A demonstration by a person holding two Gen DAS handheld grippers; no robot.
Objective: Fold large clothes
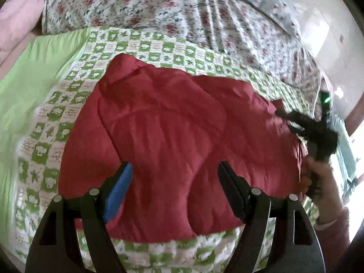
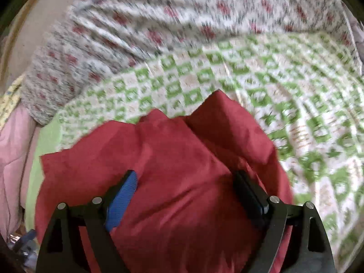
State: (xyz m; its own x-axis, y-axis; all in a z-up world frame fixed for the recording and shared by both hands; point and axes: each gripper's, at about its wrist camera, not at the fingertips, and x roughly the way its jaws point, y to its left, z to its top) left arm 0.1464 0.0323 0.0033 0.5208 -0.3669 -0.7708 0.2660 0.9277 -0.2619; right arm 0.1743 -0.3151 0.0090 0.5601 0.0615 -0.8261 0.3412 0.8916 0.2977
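Note:
A large red quilted garment [image 1: 173, 132] lies spread on a green-and-white checked sheet [image 1: 68, 104] on a bed. My left gripper [image 1: 175, 170] is open just above the garment's near part, its jaws wide apart and nothing between them. My right gripper [image 2: 184, 179] is open over the garment [image 2: 177, 166], which fills the space between and below its fingers and bunches into folds ahead. In the left wrist view the right gripper [image 1: 293, 120] shows at the garment's right edge, held by a hand [image 1: 323, 182]. The right wrist view is blurred.
A floral quilt [image 1: 182, 11] is heaped along the far side of the bed, also in the right wrist view [image 2: 159, 22]. Plain green fabric [image 1: 29, 72] and pink bedding [image 1: 16, 22] lie at the left. A bright window is at the right.

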